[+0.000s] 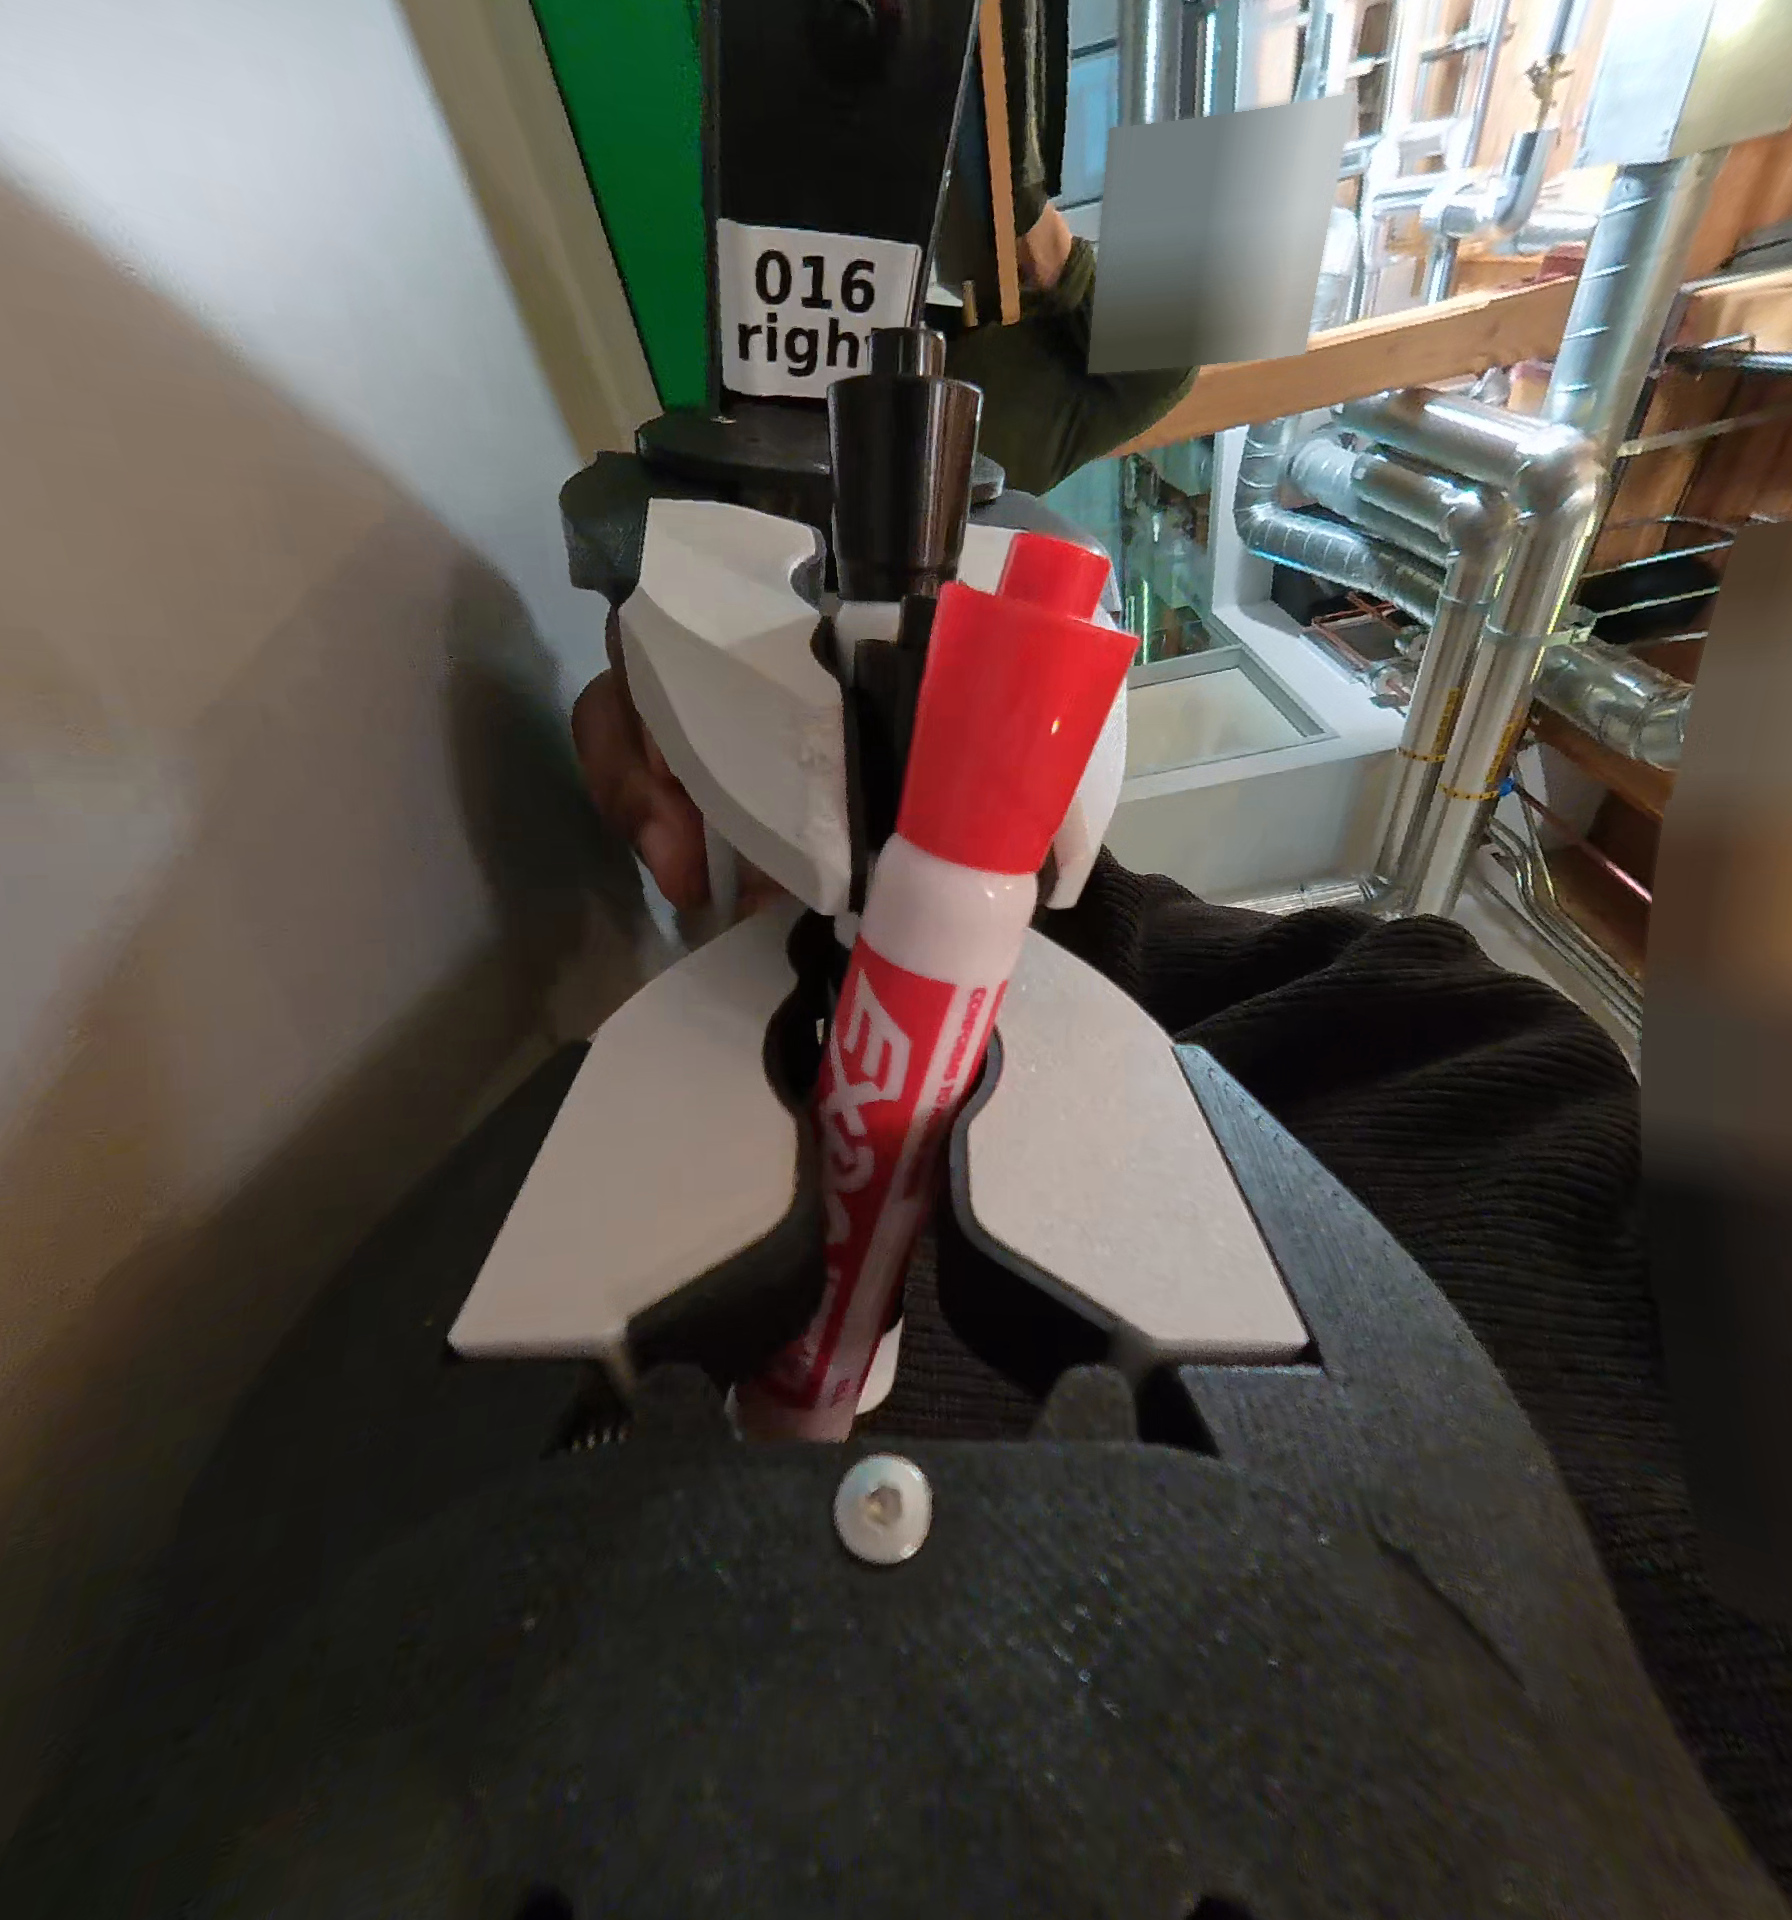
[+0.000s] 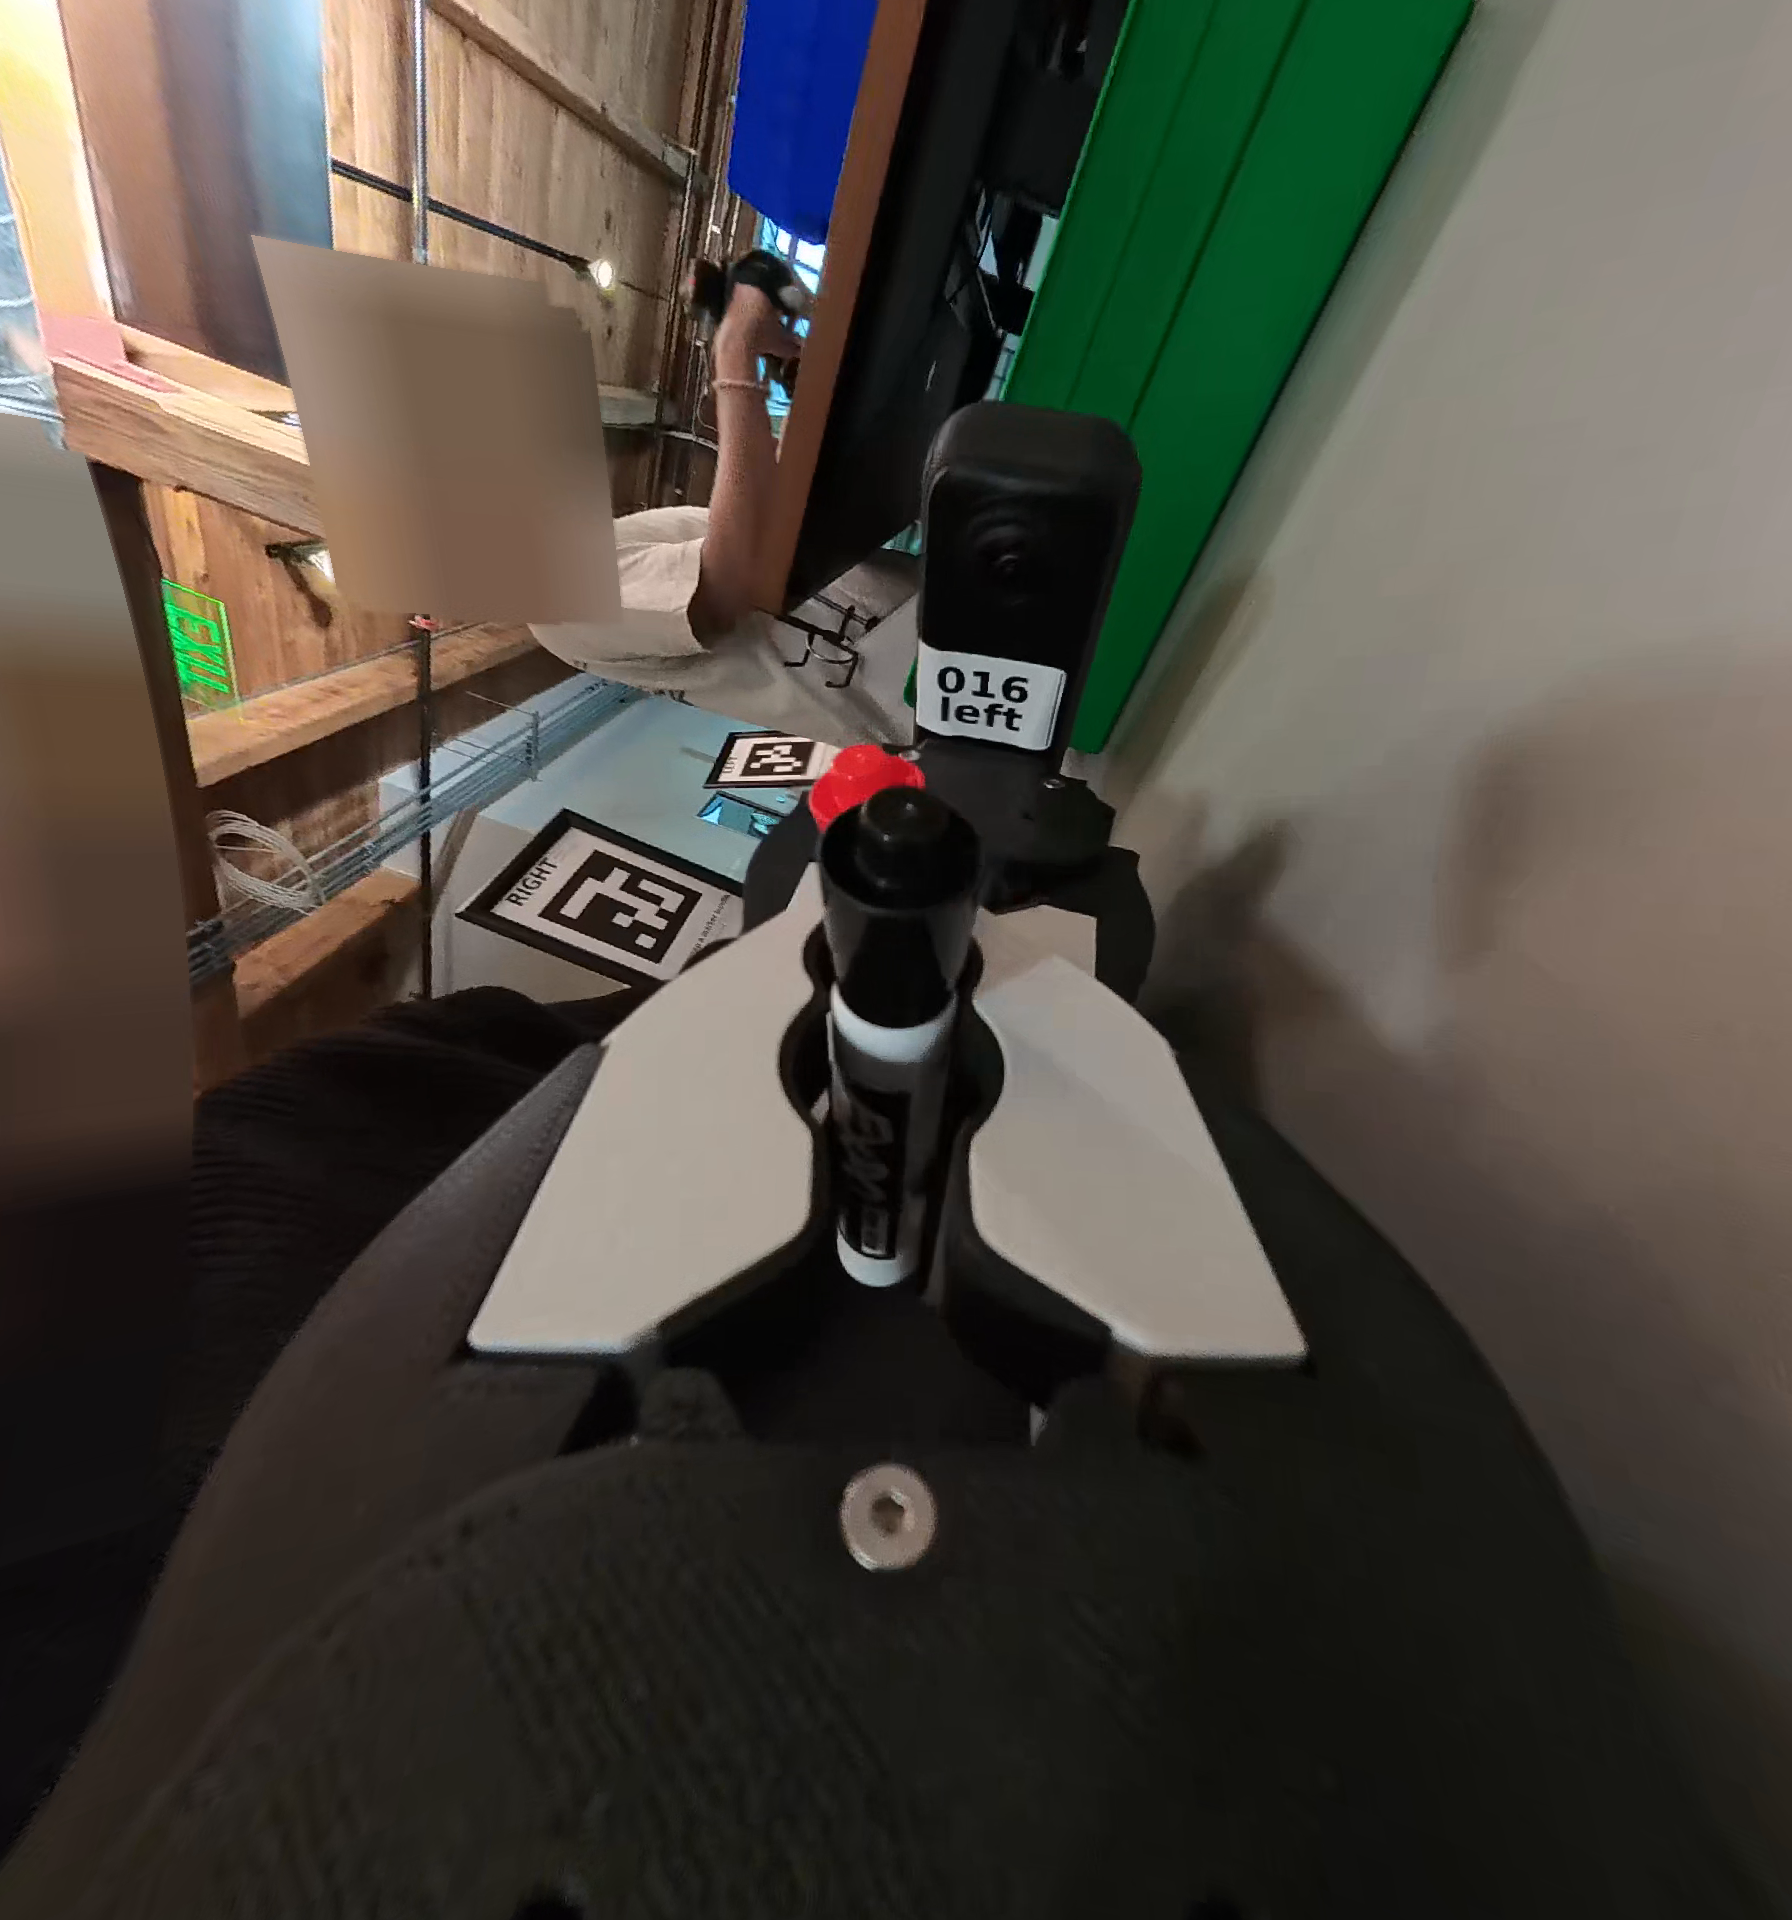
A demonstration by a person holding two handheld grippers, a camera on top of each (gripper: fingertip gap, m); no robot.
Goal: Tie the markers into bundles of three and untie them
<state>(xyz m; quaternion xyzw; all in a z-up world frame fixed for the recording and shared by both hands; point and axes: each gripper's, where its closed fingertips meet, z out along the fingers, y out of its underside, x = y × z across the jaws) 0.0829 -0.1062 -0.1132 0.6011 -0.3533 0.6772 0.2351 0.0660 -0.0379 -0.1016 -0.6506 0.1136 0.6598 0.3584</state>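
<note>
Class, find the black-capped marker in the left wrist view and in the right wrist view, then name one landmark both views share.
Left wrist view: the black-capped marker stands upper centre, behind the red-capped marker.
Right wrist view: it is at centre, held between the right gripper fingers.
Shared landmark: the green panel on the wall.

L gripper [image 1: 876, 1049] clamped on red marker [image 1: 933, 935] | R gripper [image 1: 861, 727] facing it w/ black marker [image 1: 902, 488] | markers side by side, caps up
</note>
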